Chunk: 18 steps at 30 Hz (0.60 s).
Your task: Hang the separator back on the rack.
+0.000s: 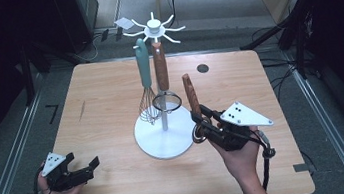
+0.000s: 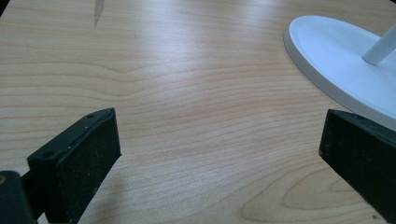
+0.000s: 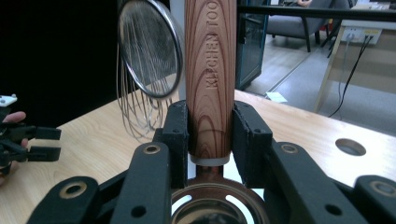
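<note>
The left gripper (image 1: pixel 85 170) sits low near the table's (image 1: pixel 105 101) front edge, its 2 jaws wide apart with nothing between them. The right gripper (image 1: pixel 202 118) squeezes a wooden-handled tool (image 1: pixel 191 94) just beside the white stand (image 1: pixel 163 138) — the tool's metal end is mostly hidden behind the jaws, so its kind is hard to tell. Farther back, a whisk (image 1: pixel 145 80) and a small strainer (image 1: pixel 166 100) hang from the stand — its top goes past the table's far edge.

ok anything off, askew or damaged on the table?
Nothing spilled or broken. Only blemish: a dark streak on the tabletop, far left. The rack stands upright, whisk and strainer hanging straight.
</note>
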{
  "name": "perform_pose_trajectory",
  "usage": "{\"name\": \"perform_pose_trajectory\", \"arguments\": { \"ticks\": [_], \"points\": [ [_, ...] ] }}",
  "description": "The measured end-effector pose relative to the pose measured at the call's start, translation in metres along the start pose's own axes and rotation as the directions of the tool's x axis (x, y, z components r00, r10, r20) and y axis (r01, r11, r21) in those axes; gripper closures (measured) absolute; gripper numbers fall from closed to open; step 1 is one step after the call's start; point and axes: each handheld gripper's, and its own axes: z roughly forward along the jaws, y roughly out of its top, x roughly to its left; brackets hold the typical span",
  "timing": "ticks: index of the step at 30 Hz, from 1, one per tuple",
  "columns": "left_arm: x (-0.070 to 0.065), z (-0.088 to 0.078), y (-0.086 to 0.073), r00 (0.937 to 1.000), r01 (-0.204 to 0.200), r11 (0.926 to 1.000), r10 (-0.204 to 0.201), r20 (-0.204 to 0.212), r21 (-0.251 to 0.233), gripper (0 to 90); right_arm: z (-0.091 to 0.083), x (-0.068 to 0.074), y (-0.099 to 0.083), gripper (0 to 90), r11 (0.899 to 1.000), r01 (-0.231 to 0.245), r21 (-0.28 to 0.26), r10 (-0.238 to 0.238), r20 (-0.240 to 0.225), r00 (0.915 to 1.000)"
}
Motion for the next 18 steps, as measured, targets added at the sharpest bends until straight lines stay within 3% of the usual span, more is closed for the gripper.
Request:
{"name": "perform_pose_trajectory", "arguments": {
  "ticks": [18],
  "points": [
    [0.000,0.000,0.000,1.0000,0.001,1.0000,-0.001,-0.005,-0.001,0.0,0.000,0.003,0.021,70.5,0.999,0.006,-0.054,-0.006,0.009,0.9999]
  ]
}}
